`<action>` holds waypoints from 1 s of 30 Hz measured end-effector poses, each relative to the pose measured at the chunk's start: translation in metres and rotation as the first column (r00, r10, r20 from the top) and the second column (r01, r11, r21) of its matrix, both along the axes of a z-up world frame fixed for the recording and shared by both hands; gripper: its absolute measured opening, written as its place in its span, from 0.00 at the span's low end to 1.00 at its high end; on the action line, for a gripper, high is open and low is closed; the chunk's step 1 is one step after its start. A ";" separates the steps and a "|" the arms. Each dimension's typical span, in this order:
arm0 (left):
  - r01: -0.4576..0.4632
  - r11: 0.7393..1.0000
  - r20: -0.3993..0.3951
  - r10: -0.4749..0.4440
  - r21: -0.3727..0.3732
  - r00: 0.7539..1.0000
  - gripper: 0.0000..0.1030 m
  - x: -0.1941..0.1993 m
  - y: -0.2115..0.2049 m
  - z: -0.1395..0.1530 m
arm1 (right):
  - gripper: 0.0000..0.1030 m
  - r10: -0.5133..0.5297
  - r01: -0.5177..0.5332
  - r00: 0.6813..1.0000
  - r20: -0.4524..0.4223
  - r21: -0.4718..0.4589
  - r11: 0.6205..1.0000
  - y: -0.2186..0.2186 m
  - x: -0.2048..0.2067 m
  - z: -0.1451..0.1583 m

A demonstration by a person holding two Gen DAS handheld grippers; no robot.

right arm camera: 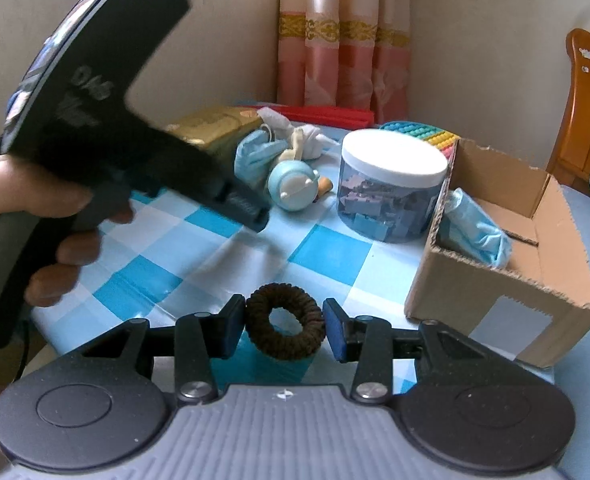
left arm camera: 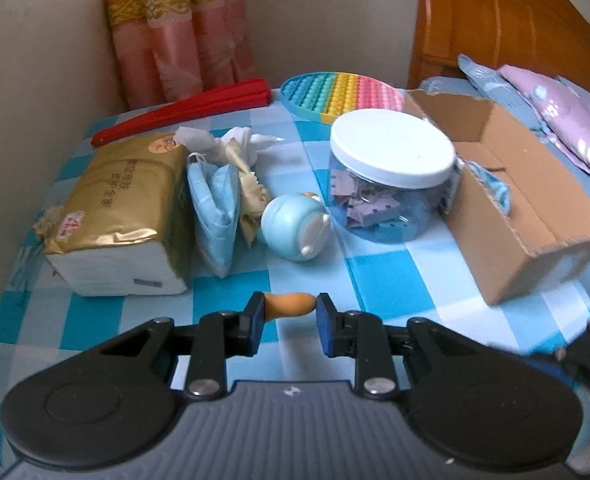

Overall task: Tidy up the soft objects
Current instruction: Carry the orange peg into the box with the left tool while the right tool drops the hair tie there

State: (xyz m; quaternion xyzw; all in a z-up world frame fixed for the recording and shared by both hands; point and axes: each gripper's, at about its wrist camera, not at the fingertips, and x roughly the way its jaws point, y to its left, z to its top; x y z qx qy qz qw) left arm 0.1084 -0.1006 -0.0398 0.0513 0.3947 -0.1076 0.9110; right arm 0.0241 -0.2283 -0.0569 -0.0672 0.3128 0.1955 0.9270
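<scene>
My left gripper is shut on a small orange soft piece, held above the blue checked tablecloth. My right gripper is shut on a brown hair scrunchie, just left of the open cardboard box. A blue face mask lies inside the box. On the cloth lie another blue mask, crumpled tissues, a light blue toy and a gold tissue pack. The left gripper's body fills the right wrist view's left side.
A clear jar with a white lid stands between the toy and the box. A rainbow pop mat and a red folded fan lie at the back. Curtains, a wall and a wooden headboard bound the scene.
</scene>
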 end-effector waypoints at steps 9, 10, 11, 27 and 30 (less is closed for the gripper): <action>0.110 0.994 -0.024 -0.110 -0.030 0.994 0.25 -0.021 -0.002 0.027 | 0.46 -0.020 0.023 0.996 0.088 -0.029 0.999 -0.022 -0.007 0.040; 0.120 0.992 -0.023 -0.121 -0.035 0.992 0.25 -0.022 -0.004 0.030 | 0.46 -0.027 0.031 0.995 0.101 -0.033 0.999 -0.027 -0.007 0.044; 0.130 0.991 -0.023 -0.131 -0.039 0.991 0.25 -0.022 -0.006 0.032 | 0.46 -0.041 0.046 0.993 0.113 -0.037 0.998 -0.033 -0.005 0.049; 0.309 0.951 0.086 -0.306 -0.030 0.948 0.25 0.028 -0.084 0.084 | 0.82 -0.168 0.177 0.977 0.130 -0.062 0.982 -0.090 0.043 0.051; 0.344 0.938 0.071 -0.341 -0.037 0.937 0.25 0.049 -0.107 0.084 | 0.89 -0.164 0.171 0.977 0.135 -0.037 0.985 -0.094 0.034 0.052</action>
